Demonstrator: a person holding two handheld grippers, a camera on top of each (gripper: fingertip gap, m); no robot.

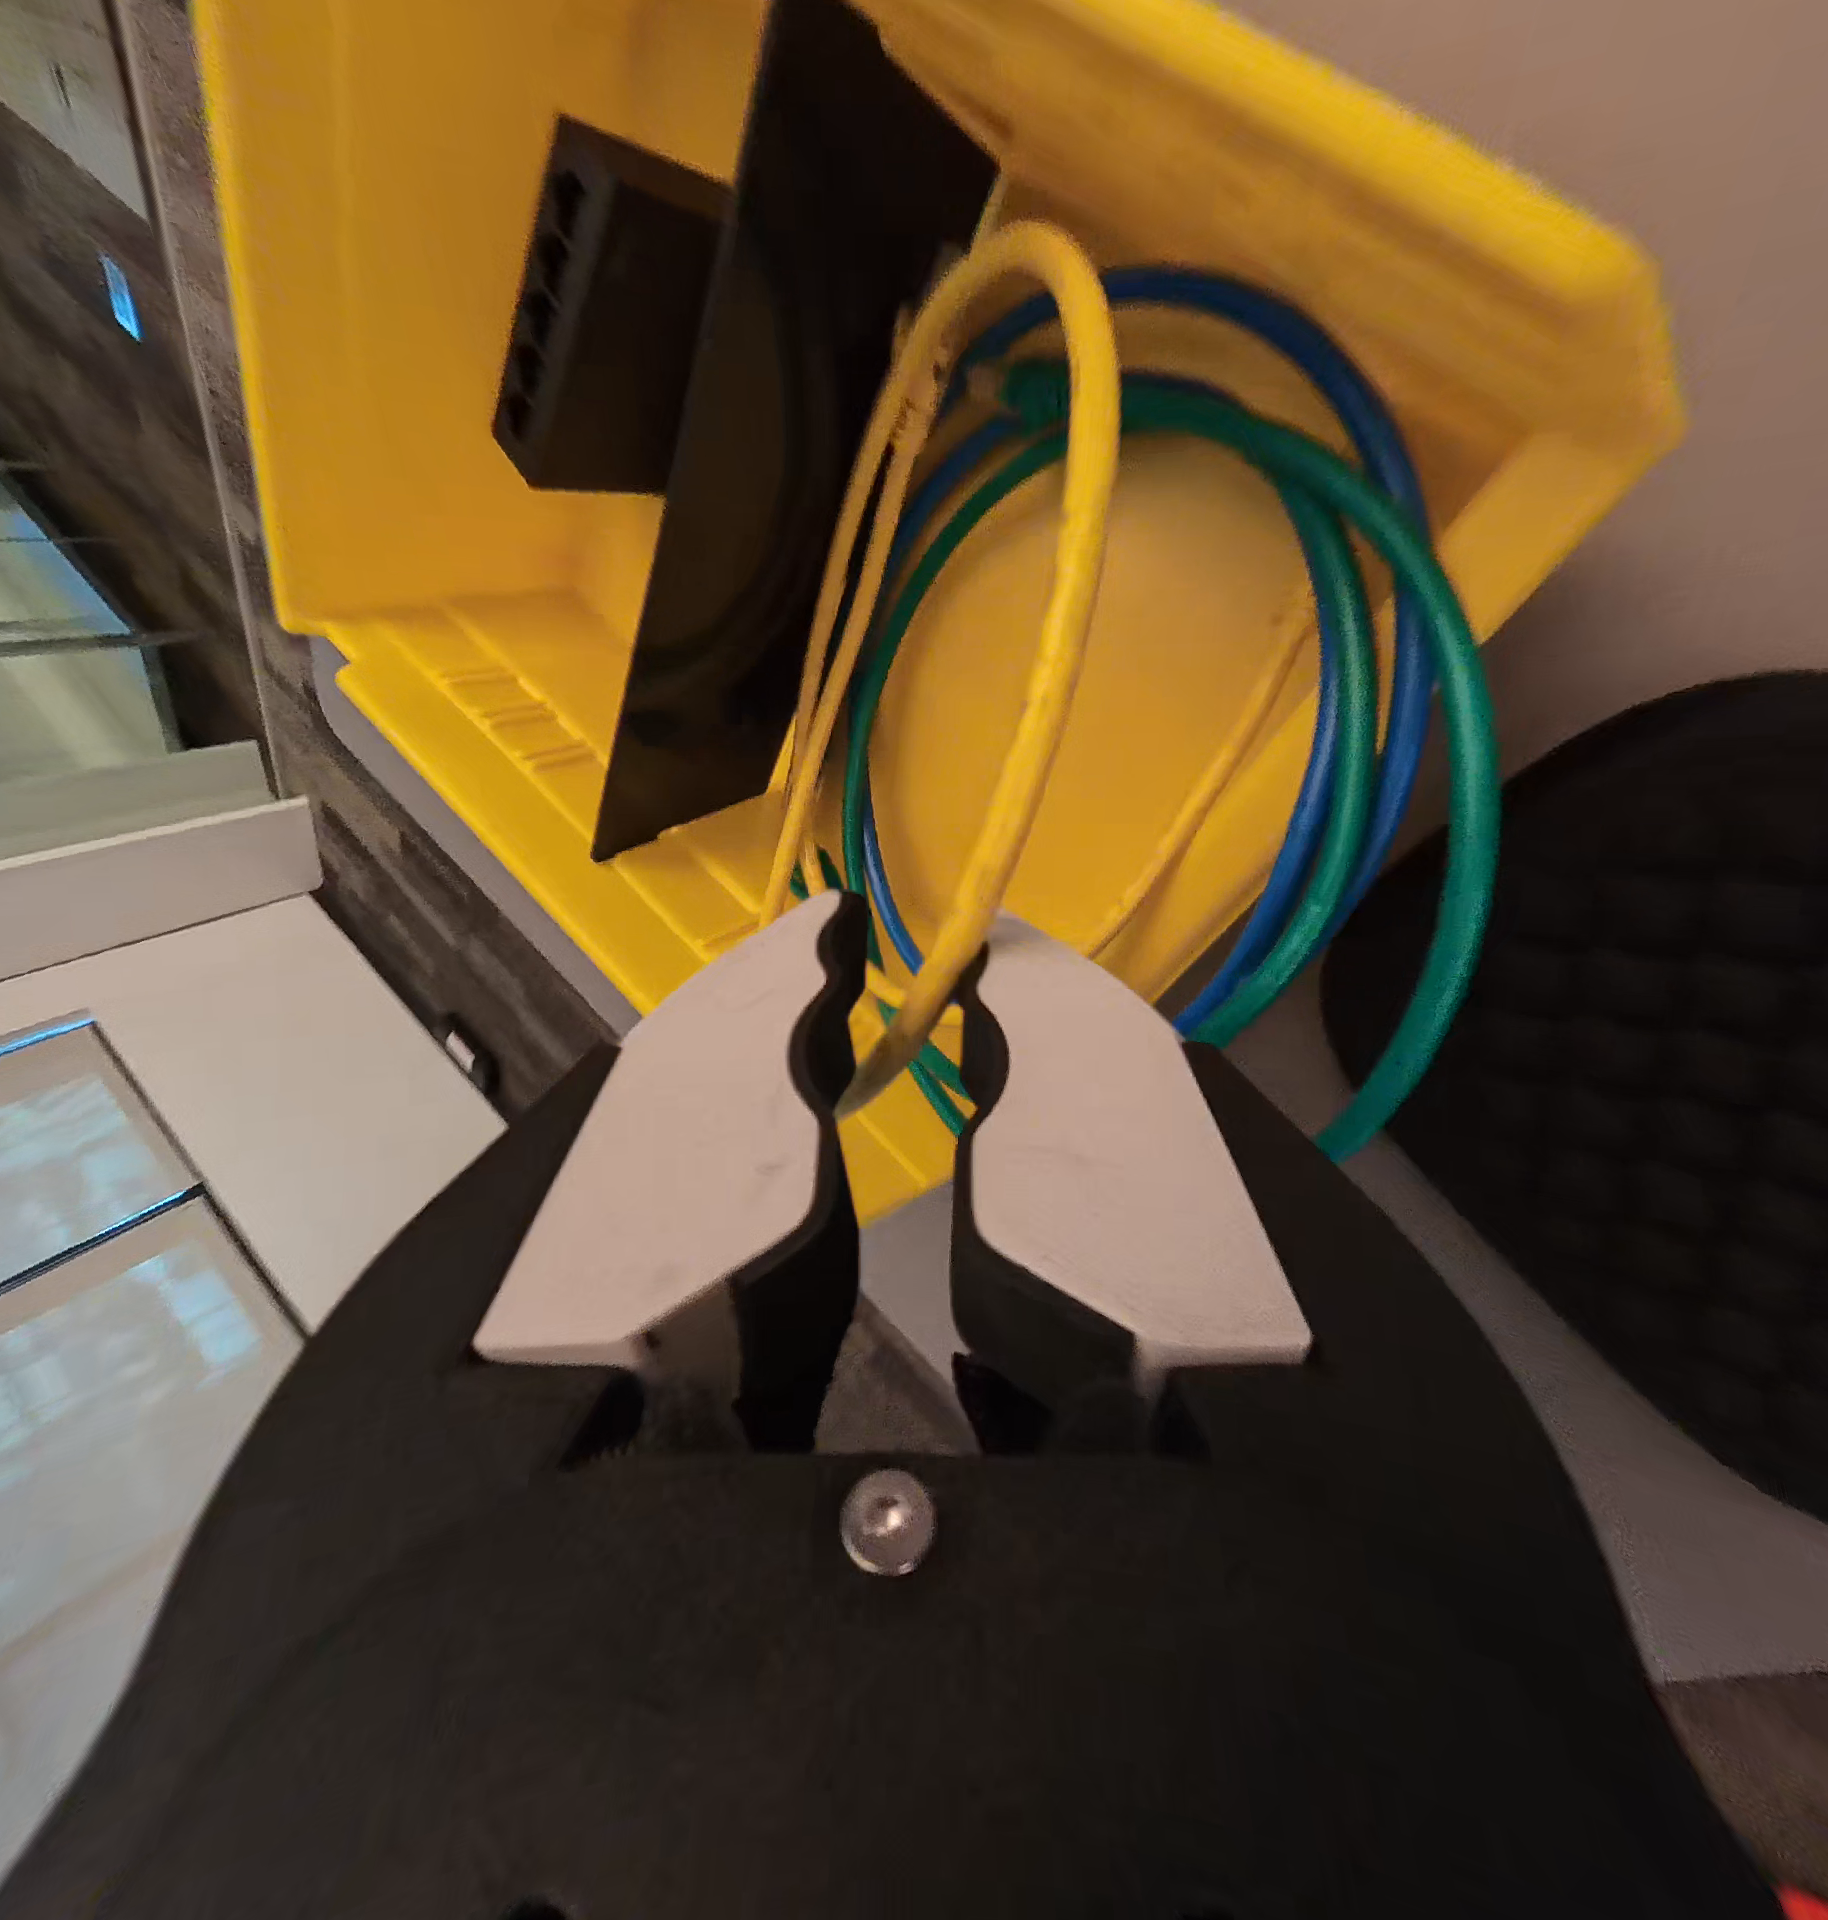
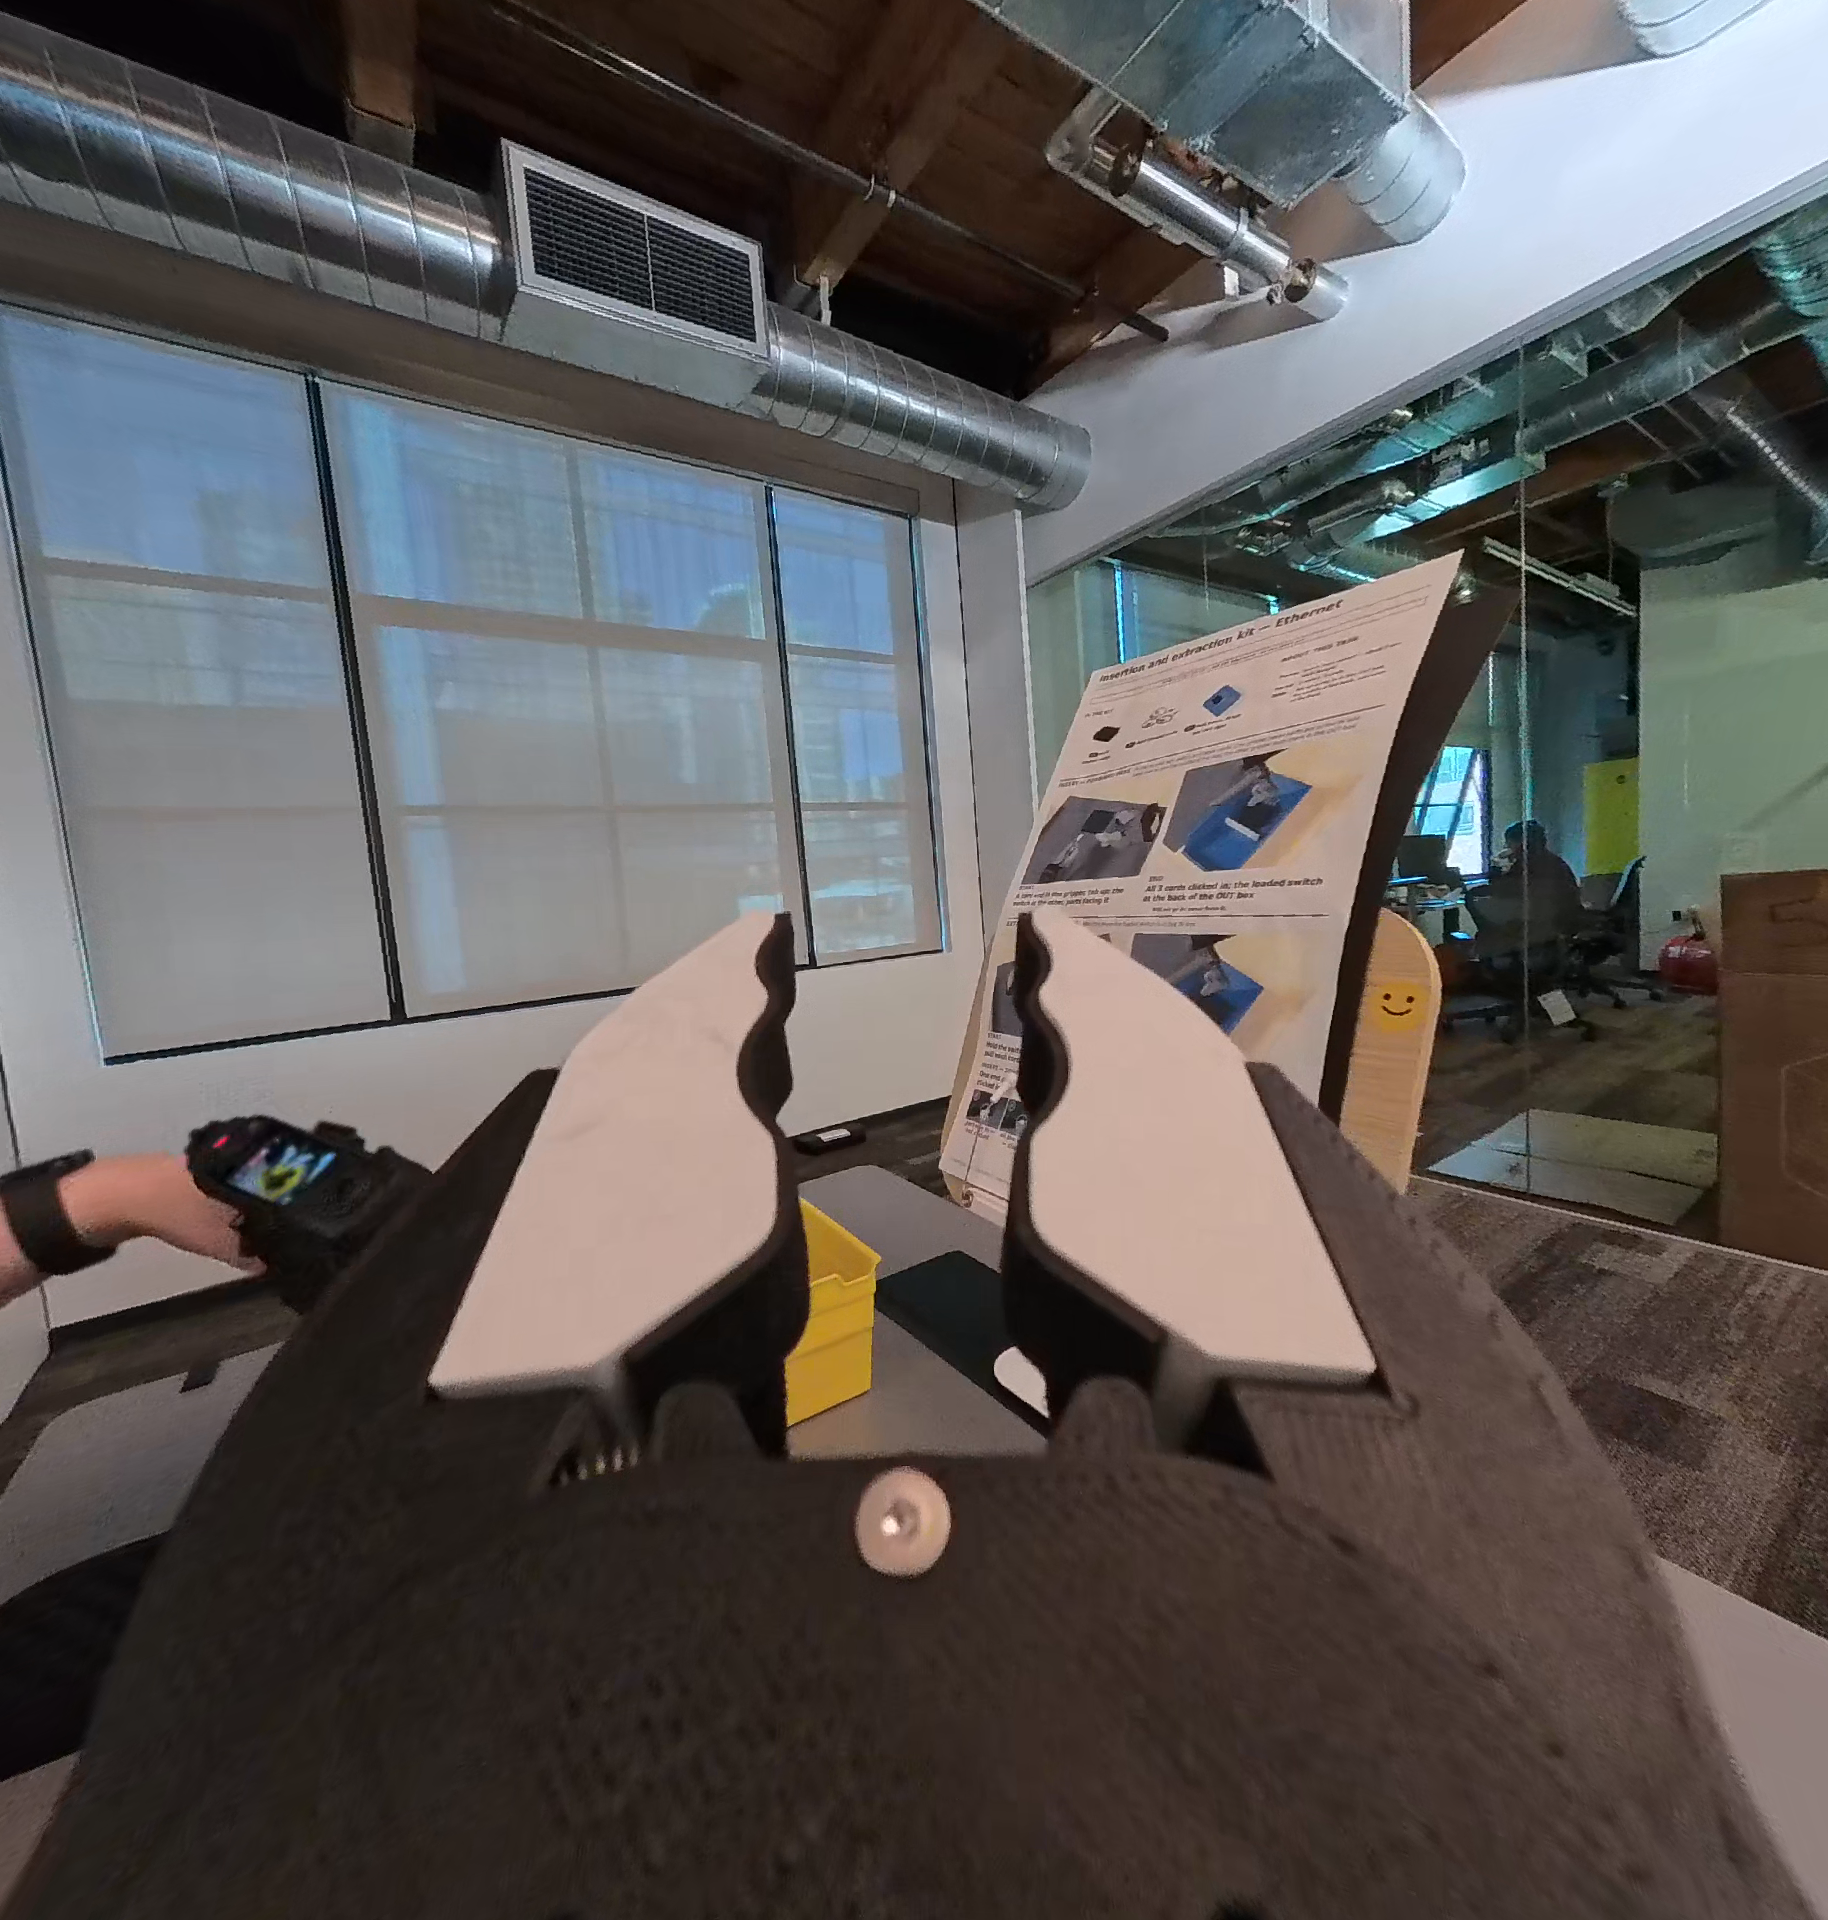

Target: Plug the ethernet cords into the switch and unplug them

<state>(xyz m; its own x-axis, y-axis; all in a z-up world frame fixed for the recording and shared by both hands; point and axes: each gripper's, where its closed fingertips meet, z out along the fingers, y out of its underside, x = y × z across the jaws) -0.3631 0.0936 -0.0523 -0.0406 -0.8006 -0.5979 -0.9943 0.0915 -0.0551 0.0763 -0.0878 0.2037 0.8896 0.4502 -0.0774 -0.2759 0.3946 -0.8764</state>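
- Cords are sitting coiled in the yellow bin – yellow cord, blue cord and green cord looping together, with the green one spilling over the bin's wall.
- You are working the left gripper into those loops; its jaws are standing apart, the yellow cord running between them, not clamped as far as the blur lets you judge.
- The black switch is lying in the same bin beside a black plate, its ports facing out and empty – likely so plugs can go straight in.
- You are holding the right gripper raised and well apart from the bin, jaws apart and empty, probably waiting to steady the switch.
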